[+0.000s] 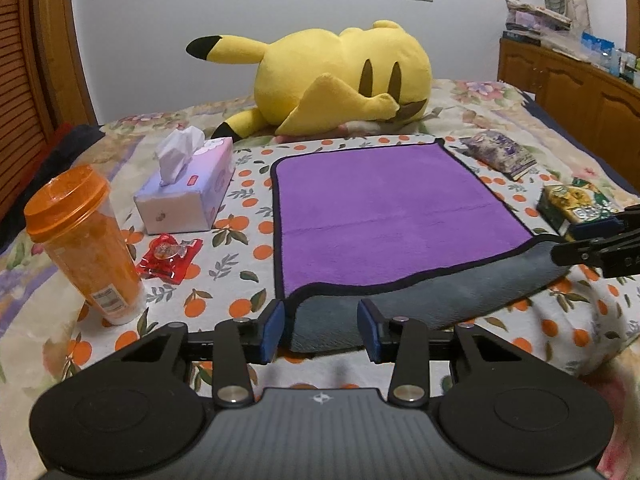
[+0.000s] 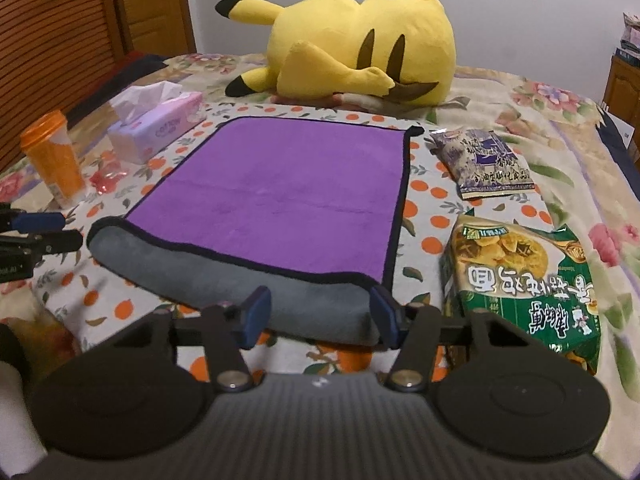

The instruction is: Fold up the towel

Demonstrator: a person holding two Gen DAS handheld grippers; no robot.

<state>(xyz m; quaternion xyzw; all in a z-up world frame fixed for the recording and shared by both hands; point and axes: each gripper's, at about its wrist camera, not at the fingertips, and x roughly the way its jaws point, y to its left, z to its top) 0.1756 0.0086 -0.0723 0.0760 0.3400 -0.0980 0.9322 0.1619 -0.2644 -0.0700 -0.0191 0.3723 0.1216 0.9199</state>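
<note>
A purple towel [image 1: 400, 208] [image 2: 280, 192] with a black hem lies flat on the orange-print cloth of the bed. Its near edge is turned over into a grey roll [image 1: 440, 300] [image 2: 200, 272]. My left gripper [image 1: 322, 330] stands open astride the roll's left end, its blue pads [image 1: 276, 326] on either side of the cloth without squeezing it. My right gripper [image 2: 320, 316] is open astride the roll's right end, one pad [image 2: 384, 316] at the towel's corner. Each gripper shows at the edge of the other's view: the right gripper [image 1: 592, 248] and the left gripper [image 2: 40, 232].
A yellow plush toy [image 1: 340, 76] [image 2: 360, 40] lies beyond the towel. Left of it stand a tissue box [image 1: 188, 196], an orange cup [image 1: 84, 240] and a red wrapper [image 1: 168, 258]. On the right lie a purple snack bag [image 2: 484, 160] and a green one [image 2: 524, 280].
</note>
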